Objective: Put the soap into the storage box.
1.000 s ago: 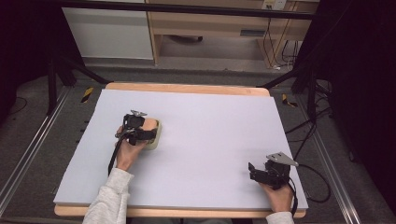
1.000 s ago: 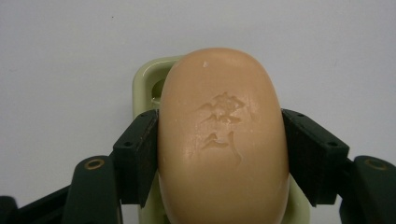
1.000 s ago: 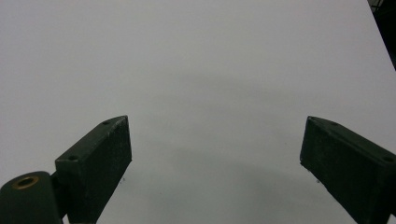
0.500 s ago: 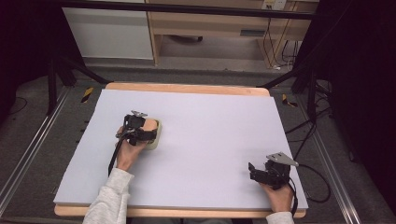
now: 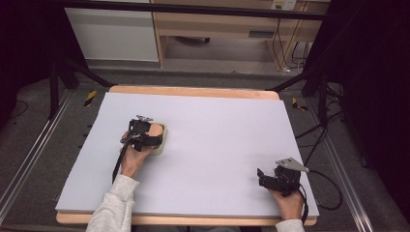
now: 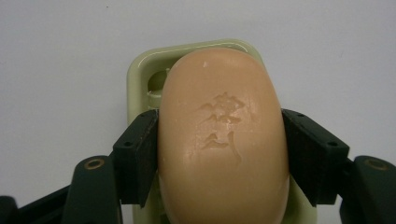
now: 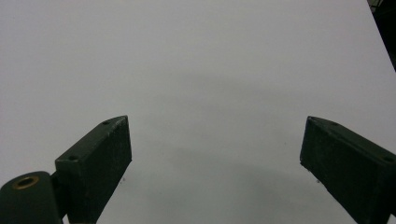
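Soap [image 6: 222, 140], peach and oval, sits in a pale green dish [image 6: 140, 70] left of the bench [image 5: 232, 125] centre; our left hand-held gripper [image 6: 219, 156] clamps its sides. Our right hand-held gripper [image 7: 215, 163], near right, gapes wide, empty.

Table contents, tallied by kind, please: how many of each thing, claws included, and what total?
Soap bar, peach, between the left claw's jaws: 1
Soap dish, pale green, under the soap: 1
Claw, left and right: 2
Total: 4
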A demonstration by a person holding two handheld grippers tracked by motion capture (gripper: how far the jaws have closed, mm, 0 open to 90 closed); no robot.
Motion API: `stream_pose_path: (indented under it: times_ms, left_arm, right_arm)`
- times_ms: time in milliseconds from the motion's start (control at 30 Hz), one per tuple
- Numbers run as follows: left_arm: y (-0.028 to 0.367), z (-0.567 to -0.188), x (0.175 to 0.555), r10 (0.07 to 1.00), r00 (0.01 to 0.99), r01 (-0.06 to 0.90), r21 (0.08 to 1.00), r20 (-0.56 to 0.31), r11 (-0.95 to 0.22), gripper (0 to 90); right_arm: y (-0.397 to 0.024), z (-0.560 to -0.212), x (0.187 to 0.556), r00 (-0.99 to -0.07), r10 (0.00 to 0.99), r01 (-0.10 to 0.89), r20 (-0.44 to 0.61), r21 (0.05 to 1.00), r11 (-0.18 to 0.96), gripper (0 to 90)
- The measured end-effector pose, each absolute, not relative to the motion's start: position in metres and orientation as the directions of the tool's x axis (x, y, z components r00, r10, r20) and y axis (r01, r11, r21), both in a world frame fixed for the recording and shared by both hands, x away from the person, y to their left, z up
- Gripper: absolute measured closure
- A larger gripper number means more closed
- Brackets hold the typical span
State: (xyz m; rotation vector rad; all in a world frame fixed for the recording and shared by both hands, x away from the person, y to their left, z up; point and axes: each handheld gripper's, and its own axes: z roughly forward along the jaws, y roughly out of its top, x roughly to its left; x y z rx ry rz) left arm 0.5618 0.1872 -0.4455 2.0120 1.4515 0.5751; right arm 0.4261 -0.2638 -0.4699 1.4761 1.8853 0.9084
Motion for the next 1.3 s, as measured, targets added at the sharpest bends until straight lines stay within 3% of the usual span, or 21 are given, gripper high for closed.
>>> stream_pose_path:
  times_ms: [667, 1300]
  left_arm:
    - [0.189, -0.447, 0.563, 0.950, 0.311, 0.705, 0.672, -0.004, -0.228, 30.7]
    - [0.192, -0.418, 0.533, 0.936, 0.352, 0.615, 0.757, -0.014, -0.220, 31.0]
  right_arm:
    - [-0.264, -0.470, 0.426, -0.226, 0.974, 0.584, -0.028, 0.796, 0.159, 9.2]
    - [-0.266, -0.469, 0.424, -0.217, 0.976, 0.581, -0.025, 0.800, 0.150, 9.2]
